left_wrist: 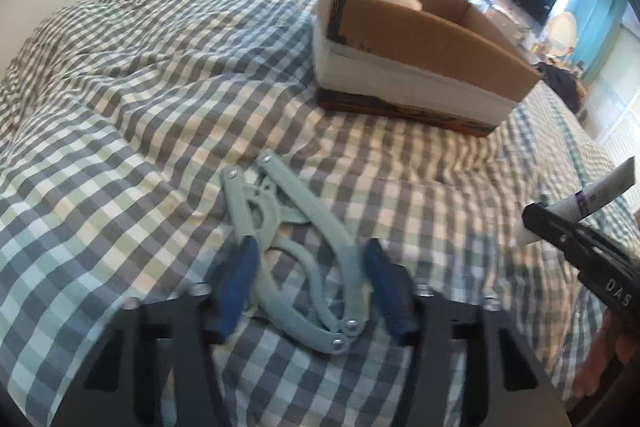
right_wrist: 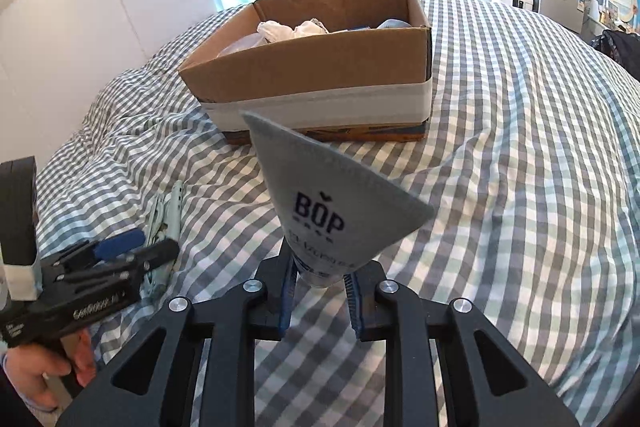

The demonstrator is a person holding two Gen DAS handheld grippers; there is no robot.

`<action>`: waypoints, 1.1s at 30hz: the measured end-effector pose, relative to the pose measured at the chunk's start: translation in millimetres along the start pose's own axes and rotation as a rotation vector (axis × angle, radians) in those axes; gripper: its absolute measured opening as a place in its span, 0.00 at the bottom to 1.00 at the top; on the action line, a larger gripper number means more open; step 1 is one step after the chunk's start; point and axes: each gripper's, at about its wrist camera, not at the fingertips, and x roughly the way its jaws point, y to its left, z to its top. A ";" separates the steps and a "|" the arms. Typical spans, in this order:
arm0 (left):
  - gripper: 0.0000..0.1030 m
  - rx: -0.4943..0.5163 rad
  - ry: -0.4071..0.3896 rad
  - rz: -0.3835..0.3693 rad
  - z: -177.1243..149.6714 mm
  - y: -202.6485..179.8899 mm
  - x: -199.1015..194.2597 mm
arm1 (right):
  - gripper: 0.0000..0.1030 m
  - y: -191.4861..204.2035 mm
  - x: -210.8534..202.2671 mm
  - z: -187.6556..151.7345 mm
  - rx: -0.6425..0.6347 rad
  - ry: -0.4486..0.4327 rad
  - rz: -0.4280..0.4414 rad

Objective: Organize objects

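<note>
Tube (right_wrist: 336, 195) clamped in right gripper (right_wrist: 320, 287), held above checked duvet (right_wrist: 500, 147), short of cardboard box (right_wrist: 320, 67). Left gripper (left_wrist: 308, 283) spread open, straddling pale-green clip hanger (left_wrist: 296, 247) lying on duvet.

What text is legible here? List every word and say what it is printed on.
"BOP": grey squeezable tube clamped in the right gripper.
"DAS": black body of the right gripper.
Smaller print under "BOP": too blurred to read.
White lettering on the left gripper body: too blurred to read.
</note>
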 end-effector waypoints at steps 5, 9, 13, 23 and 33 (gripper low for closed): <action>0.08 -0.021 0.038 -0.076 -3.3 -1.5 0.1 | 0.21 3.5 -10.1 -6.2 -0.002 -0.011 0.007; 0.10 -0.022 0.024 -0.040 -5.7 -2.7 -9.7 | 0.21 5.1 -20.8 -9.3 -0.011 -0.026 -0.001; 0.49 -0.022 0.018 -0.008 -5.4 1.0 -18.4 | 0.21 2.3 -26.8 -12.2 -0.001 -0.032 -0.003; 0.73 -0.019 0.053 0.048 0.3 2.3 14.4 | 0.21 -0.3 -17.2 -15.8 0.004 -0.007 0.000; 0.69 0.001 0.015 0.050 1.3 -3.8 14.5 | 0.21 -1.2 -16.5 -15.3 0.005 -0.002 -0.005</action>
